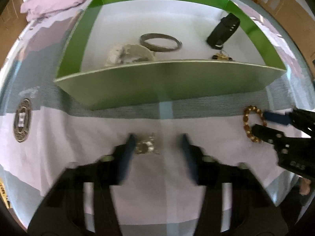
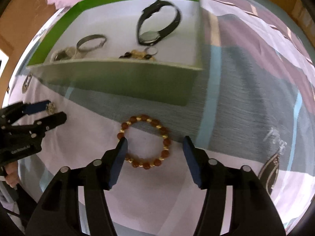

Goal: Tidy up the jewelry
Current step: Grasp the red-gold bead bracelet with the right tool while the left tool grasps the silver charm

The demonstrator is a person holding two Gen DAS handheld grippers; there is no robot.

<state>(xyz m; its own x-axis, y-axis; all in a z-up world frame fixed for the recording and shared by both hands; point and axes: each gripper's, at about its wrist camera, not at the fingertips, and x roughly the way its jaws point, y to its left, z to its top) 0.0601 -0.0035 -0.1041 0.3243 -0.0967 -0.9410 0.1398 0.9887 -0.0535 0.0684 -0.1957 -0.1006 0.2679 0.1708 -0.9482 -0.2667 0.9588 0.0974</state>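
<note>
1. Left wrist view: the left gripper (image 1: 158,143) points down at a small glittery jewelry piece (image 1: 146,147) on the cloth; its jaws stand apart, the piece just beside the left finger, with no clamp visible.
2. Right wrist view: the right gripper (image 2: 155,145) stands open over a beaded bracelet (image 2: 146,142) of brown and gold beads; its left finger overlaps the ring's edge, the right finger is apart from it.
3. Small white lettering on the left gripper's body shows only in the right wrist view, too blurred to read.
4. Beyond lies the green box (image 1: 163,82), white inside.
5. Inside it: a metal bangle (image 1: 160,42); the right wrist view alone shows the black watch (image 2: 155,22) face.
6. Everything rests on a lilac and grey-blue patterned cloth (image 2: 246,98); a round emblem (image 1: 22,121) is printed at its left.
</note>
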